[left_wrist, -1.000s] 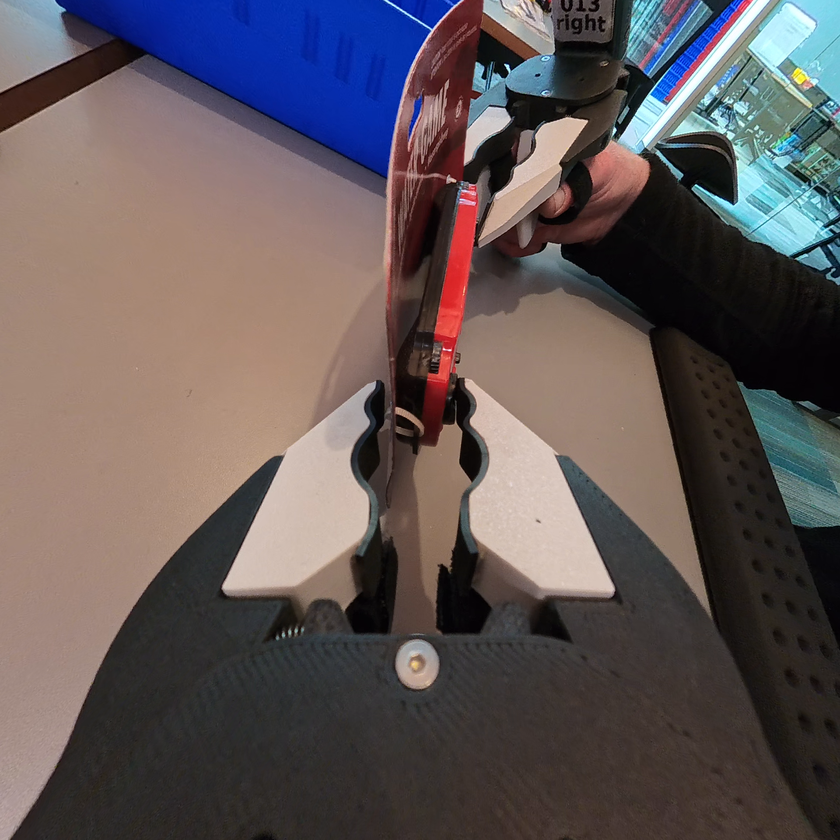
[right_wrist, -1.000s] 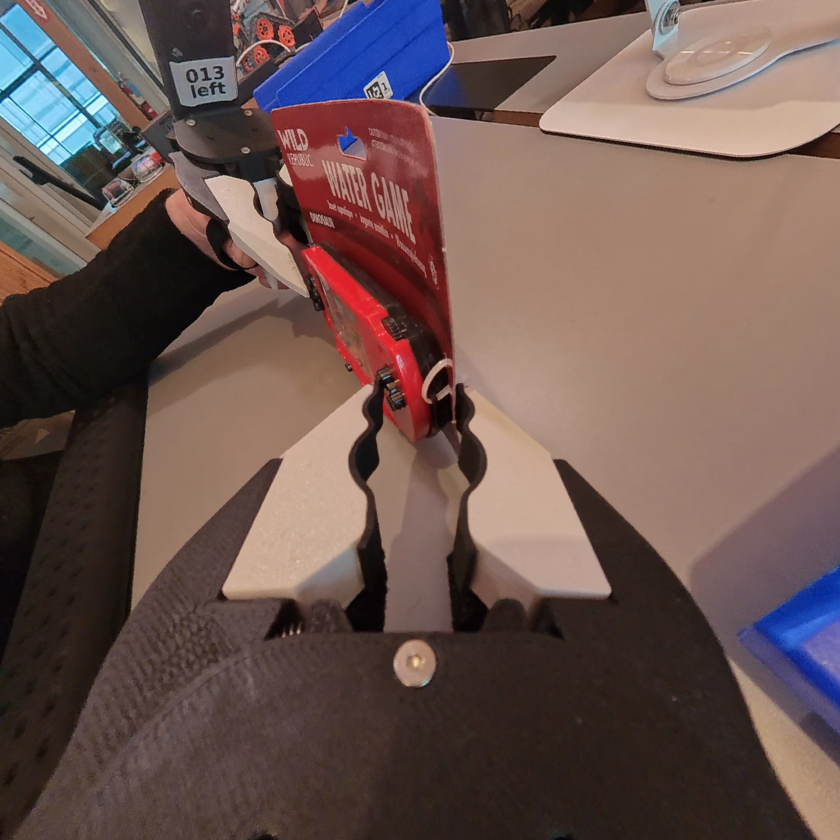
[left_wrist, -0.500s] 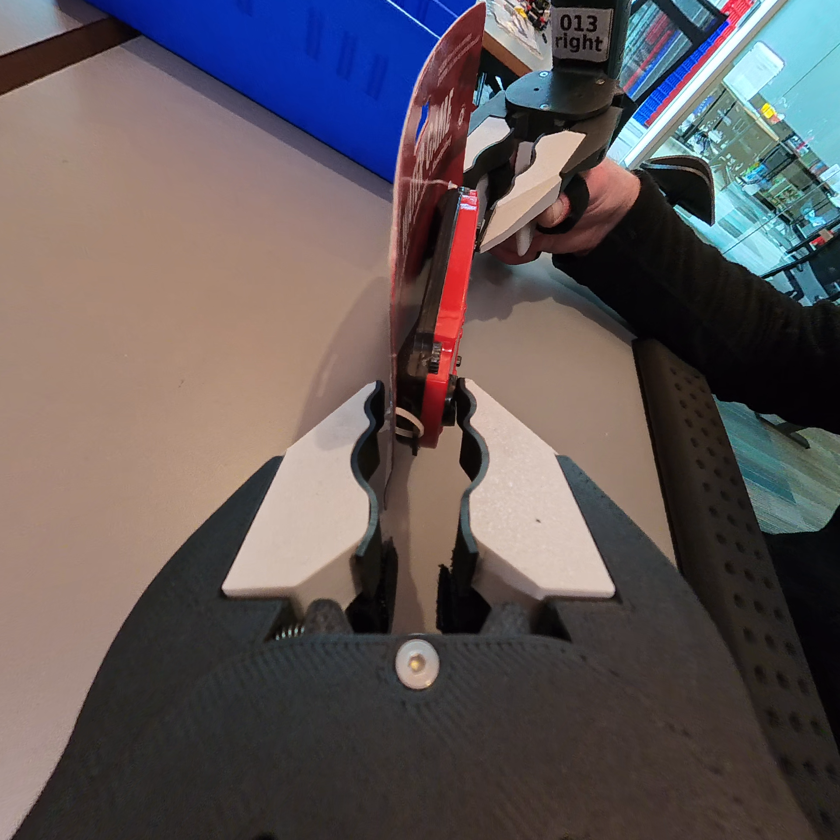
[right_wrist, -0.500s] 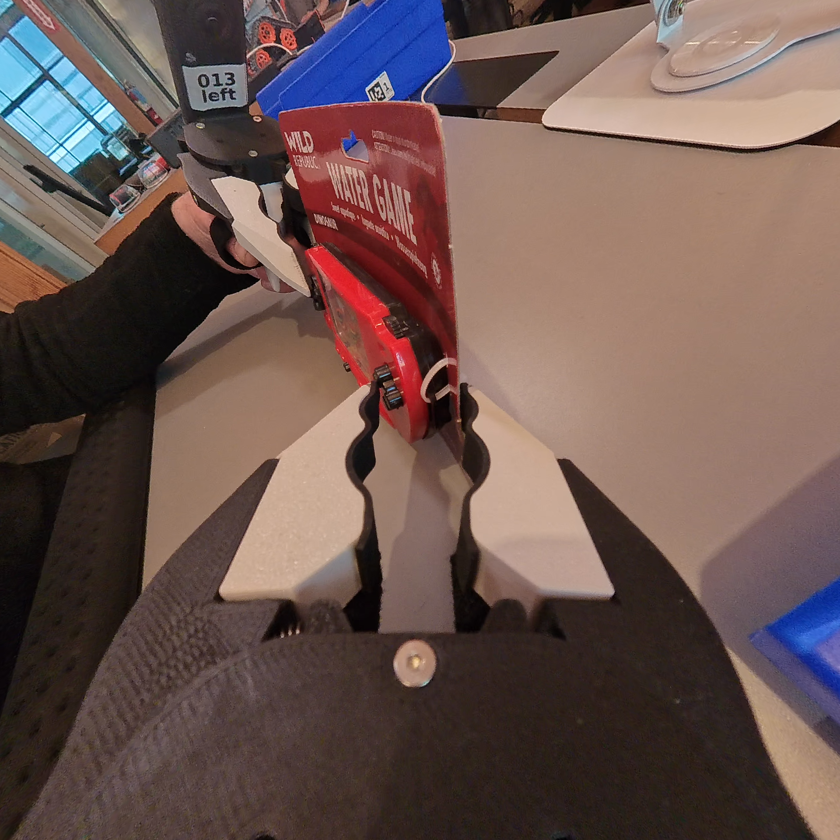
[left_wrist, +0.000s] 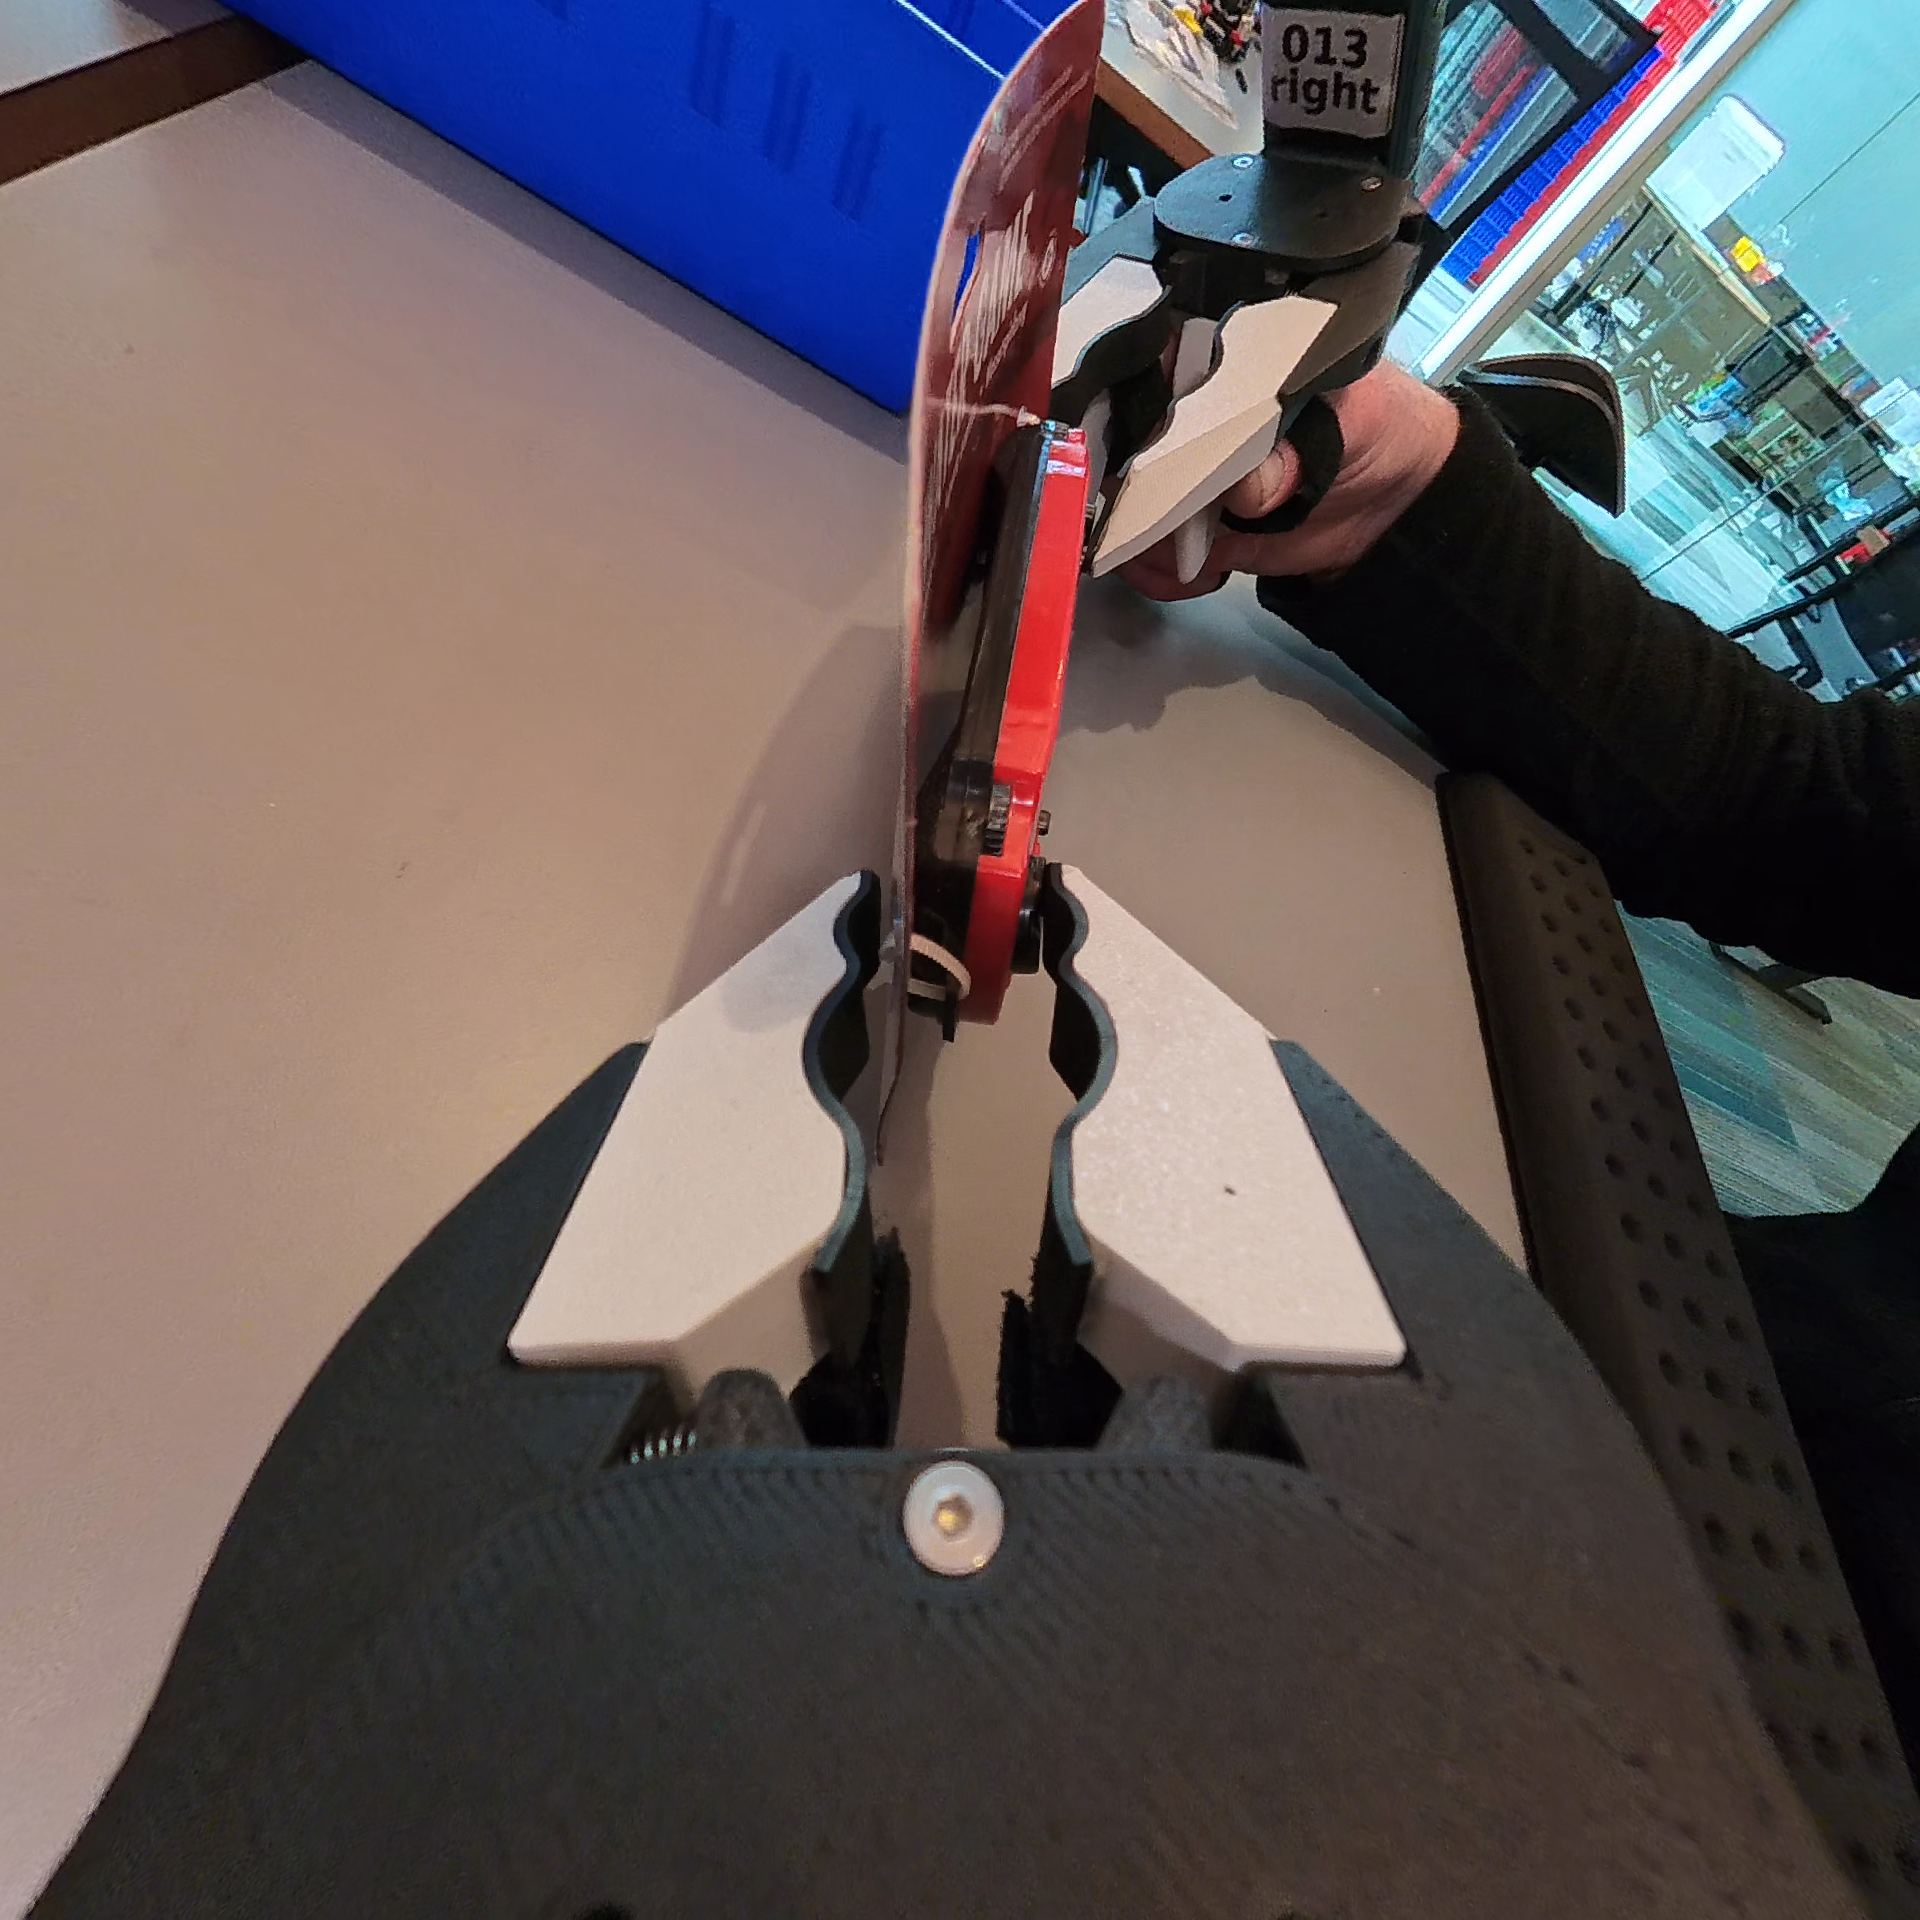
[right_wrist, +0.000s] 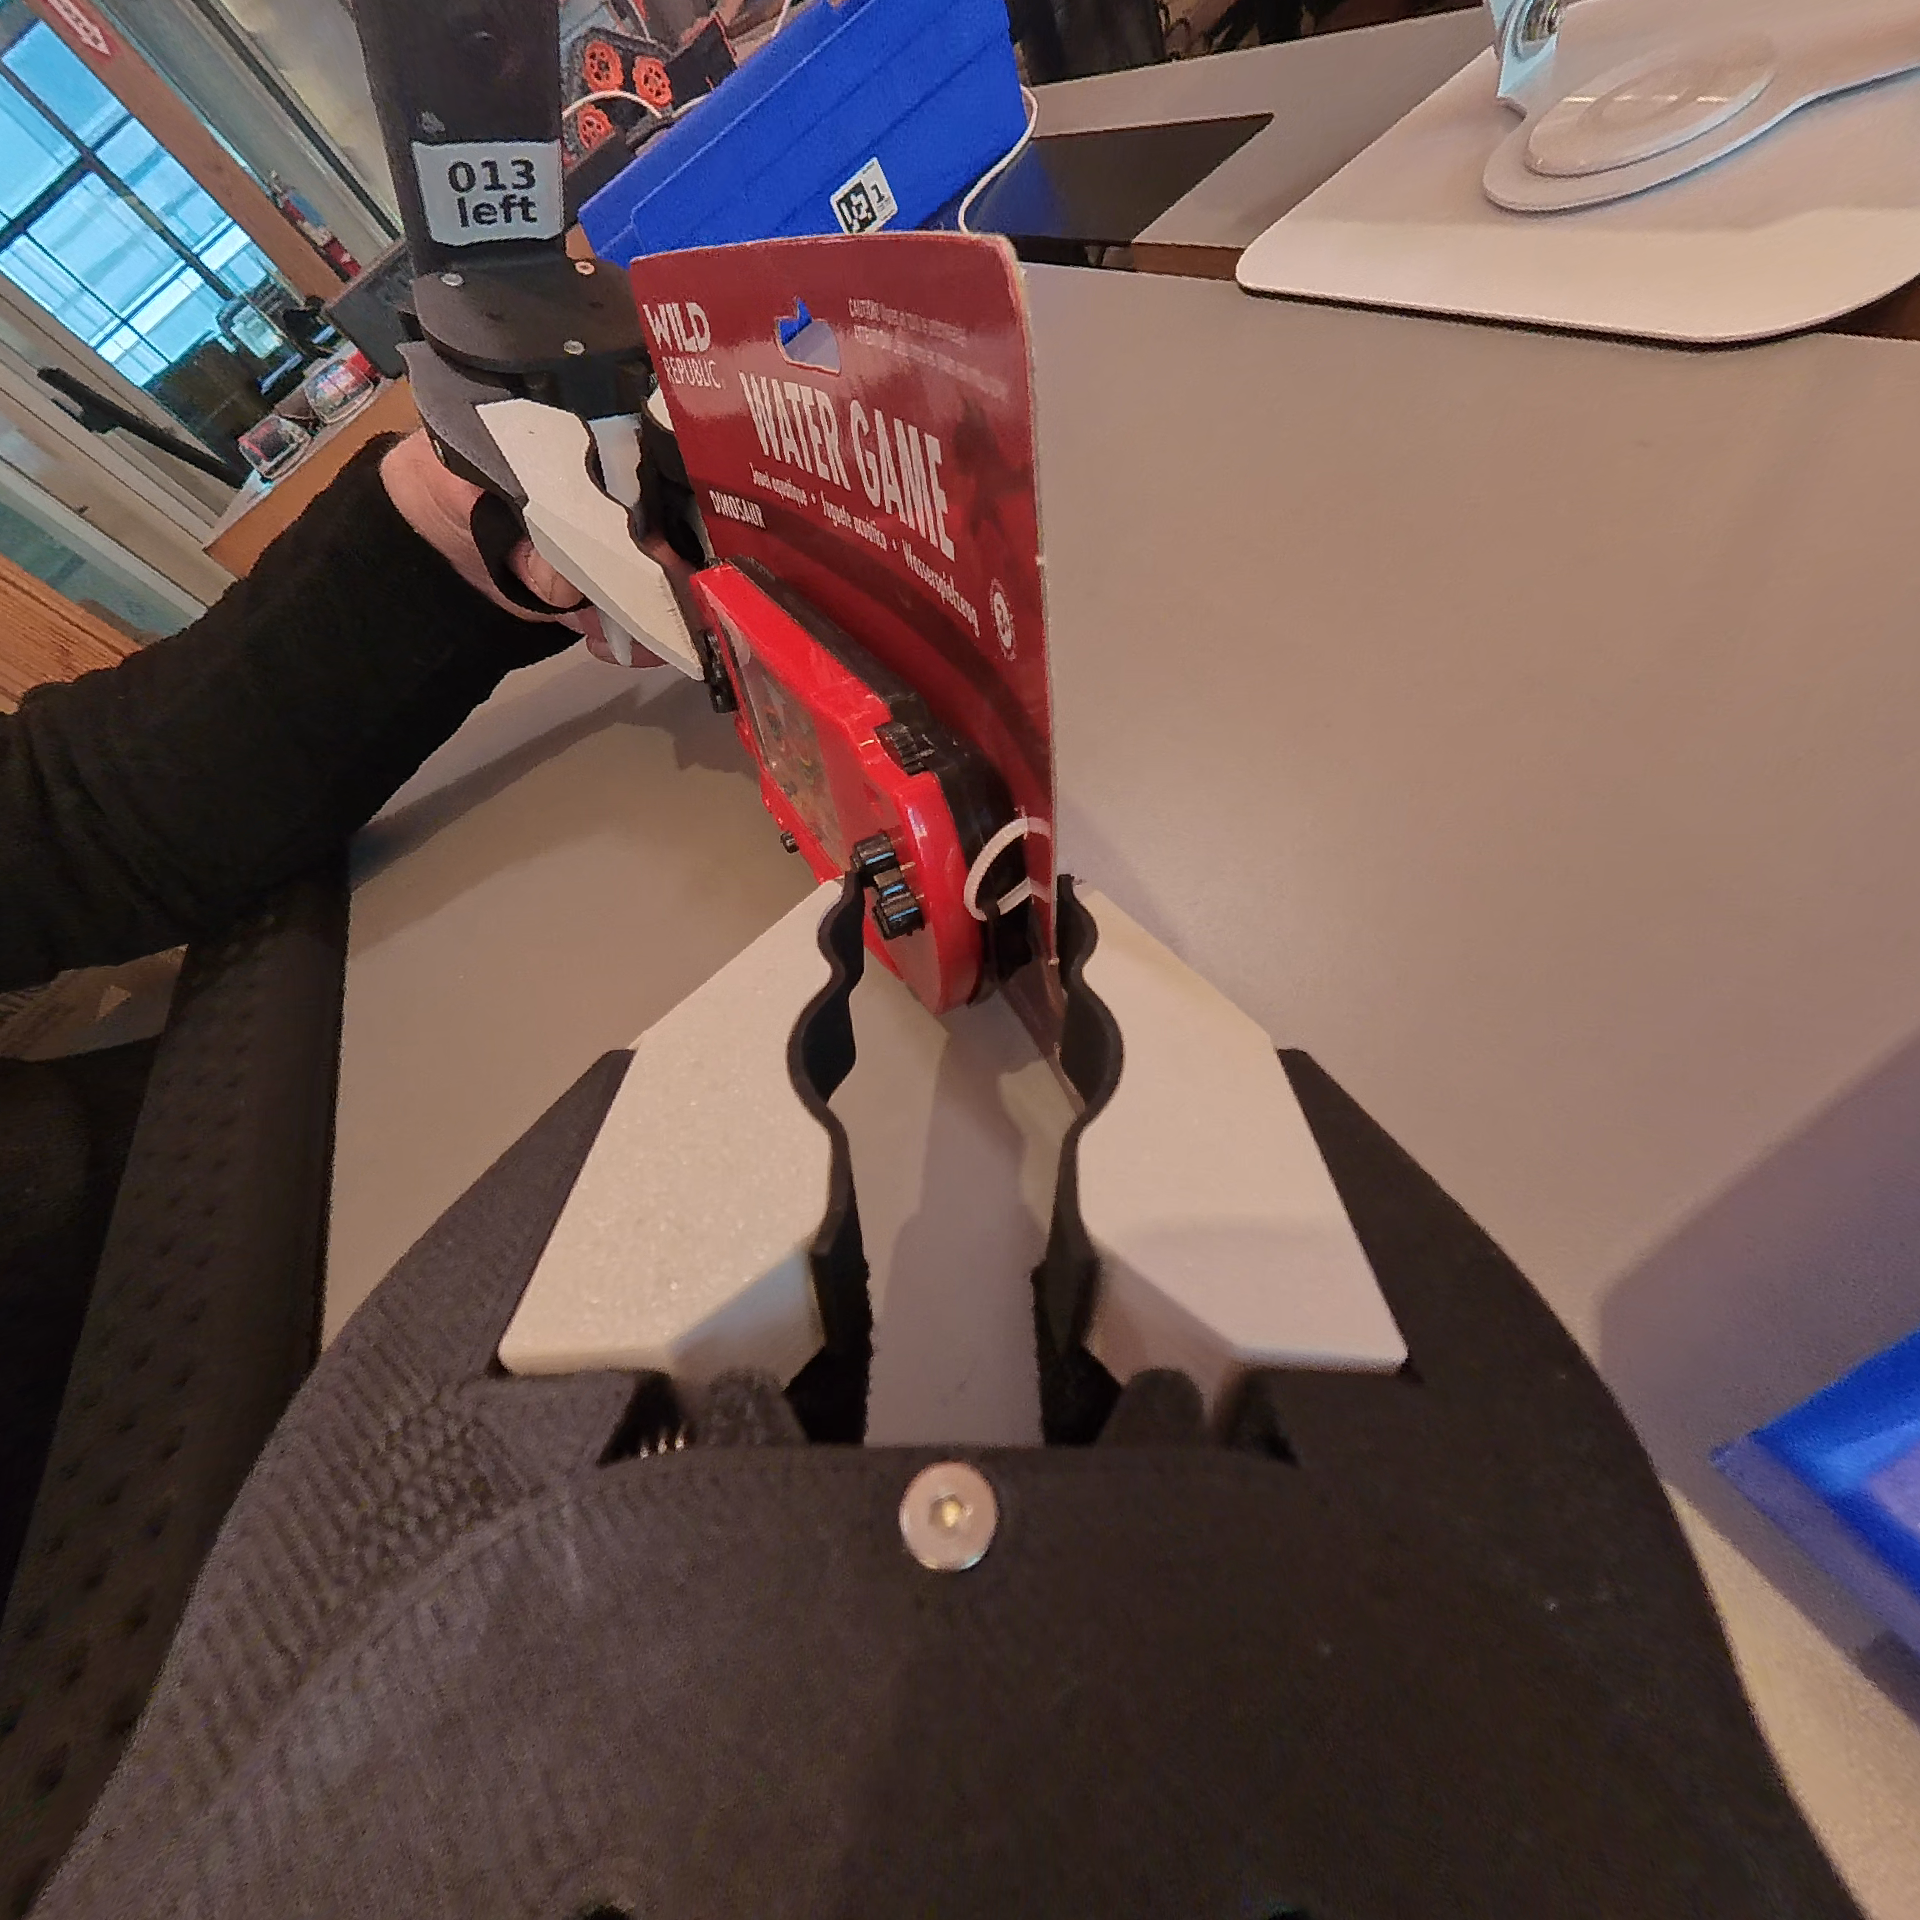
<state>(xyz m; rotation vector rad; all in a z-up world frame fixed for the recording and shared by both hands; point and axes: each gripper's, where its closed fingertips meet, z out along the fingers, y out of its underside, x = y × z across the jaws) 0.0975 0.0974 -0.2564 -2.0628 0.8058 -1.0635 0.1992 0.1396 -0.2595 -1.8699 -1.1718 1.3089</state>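
Note:
A red handheld game toy (left_wrist: 1029, 644) is tied with a white cable tie to a dark red printed card (left_wrist: 997, 260). The pack stands on edge above the grey table (left_wrist: 416, 623). My left gripper (left_wrist: 961, 914) is shut on one end of the pack, toy and card between its jaws. My right gripper (right_wrist: 956, 920) is shut on the other end of the toy (right_wrist: 831, 748) and card (right_wrist: 883, 436). Each gripper also shows in the other's view, the right one (left_wrist: 1143, 447) and the left one (right_wrist: 634, 561), each held by a hand in a black sleeve.
A blue bin (left_wrist: 665, 135) stands at the table's far side and also shows in the right wrist view (right_wrist: 831, 135). A black perforated pad (left_wrist: 1662, 1143) runs along the table's near edge. A white mat (right_wrist: 1610, 239) with a stand base lies beyond, and another blue bin (right_wrist: 1849, 1475) sits at the right.
Both grippers keep their hold on the pack. The pack and both grippers have shifted a little over the table; the grip and the upright pose look the same.

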